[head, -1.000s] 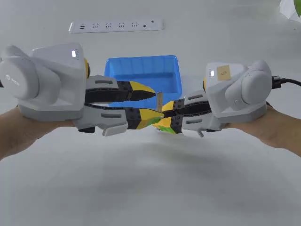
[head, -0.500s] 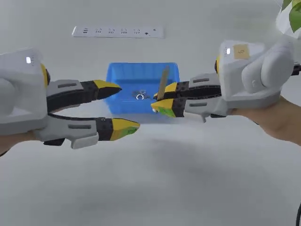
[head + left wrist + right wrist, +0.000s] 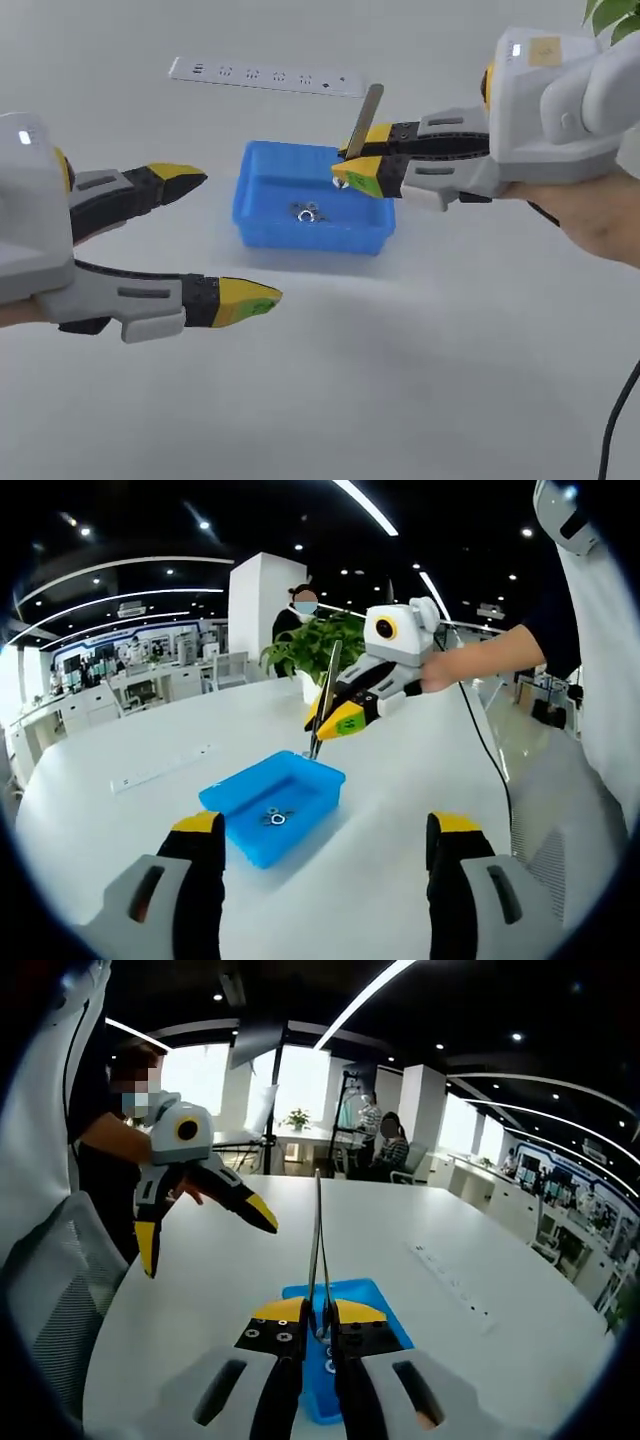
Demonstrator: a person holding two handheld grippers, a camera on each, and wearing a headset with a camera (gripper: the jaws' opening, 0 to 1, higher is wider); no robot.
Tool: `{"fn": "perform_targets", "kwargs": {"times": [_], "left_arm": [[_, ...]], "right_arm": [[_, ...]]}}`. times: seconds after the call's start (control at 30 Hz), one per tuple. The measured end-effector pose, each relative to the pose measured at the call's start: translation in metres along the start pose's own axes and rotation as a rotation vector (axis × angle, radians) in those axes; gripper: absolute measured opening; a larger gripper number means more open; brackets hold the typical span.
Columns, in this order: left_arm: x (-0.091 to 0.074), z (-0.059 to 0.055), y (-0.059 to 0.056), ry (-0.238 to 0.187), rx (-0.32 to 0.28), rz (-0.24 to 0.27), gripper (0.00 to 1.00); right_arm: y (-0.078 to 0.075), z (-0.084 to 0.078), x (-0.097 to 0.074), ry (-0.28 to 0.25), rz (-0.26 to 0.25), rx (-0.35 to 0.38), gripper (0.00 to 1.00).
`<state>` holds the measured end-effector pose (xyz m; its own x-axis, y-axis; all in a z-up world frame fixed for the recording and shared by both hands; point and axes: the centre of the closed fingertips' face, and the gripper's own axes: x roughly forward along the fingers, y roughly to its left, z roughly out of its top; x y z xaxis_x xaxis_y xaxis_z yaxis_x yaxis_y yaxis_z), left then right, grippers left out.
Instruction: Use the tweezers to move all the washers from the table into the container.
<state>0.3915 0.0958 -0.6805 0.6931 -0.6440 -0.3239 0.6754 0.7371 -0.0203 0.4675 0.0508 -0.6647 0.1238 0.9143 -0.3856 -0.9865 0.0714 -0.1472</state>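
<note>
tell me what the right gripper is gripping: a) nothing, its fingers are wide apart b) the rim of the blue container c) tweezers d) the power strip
c: the right gripper has its fingers shut on the tweezers, which stick up out of them above the blue container.

The white table is lit brightly and evenly from above, with soft shadows. Ceiling light strips are curved by fisheye distortion.
</note>
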Motion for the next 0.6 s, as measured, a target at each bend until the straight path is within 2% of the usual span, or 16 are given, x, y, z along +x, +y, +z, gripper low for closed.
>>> {"fn": "perform_targets", "kwargs": {"times": [0.03,0.07,0.13,0.3,0.6], "left_arm": [[-0.001,0.001,0.005,-0.011,-0.003,0.033,0.98],[-0.002,0.001,0.008,-0.023,-0.005,0.053,0.99],[-0.005,0.0,0.013,-0.029,-0.028,0.07,0.99],[-0.009,-0.011,0.017,0.004,-0.041,0.077,0.99],[-0.014,-0.023,0.017,0.019,-0.076,0.093,0.99]], "right_arm": [[-0.002,0.0,0.002,0.002,-0.002,-0.005,0.09],[-0.006,-0.003,0.004,0.011,-0.01,-0.024,0.09],[-0.013,-0.007,0.009,0.015,-0.012,-0.015,0.09],[-0.022,-0.018,0.022,0.033,-0.009,-0.005,0.09],[-0.03,-0.043,0.043,0.08,0.009,0.028,0.09]]}}
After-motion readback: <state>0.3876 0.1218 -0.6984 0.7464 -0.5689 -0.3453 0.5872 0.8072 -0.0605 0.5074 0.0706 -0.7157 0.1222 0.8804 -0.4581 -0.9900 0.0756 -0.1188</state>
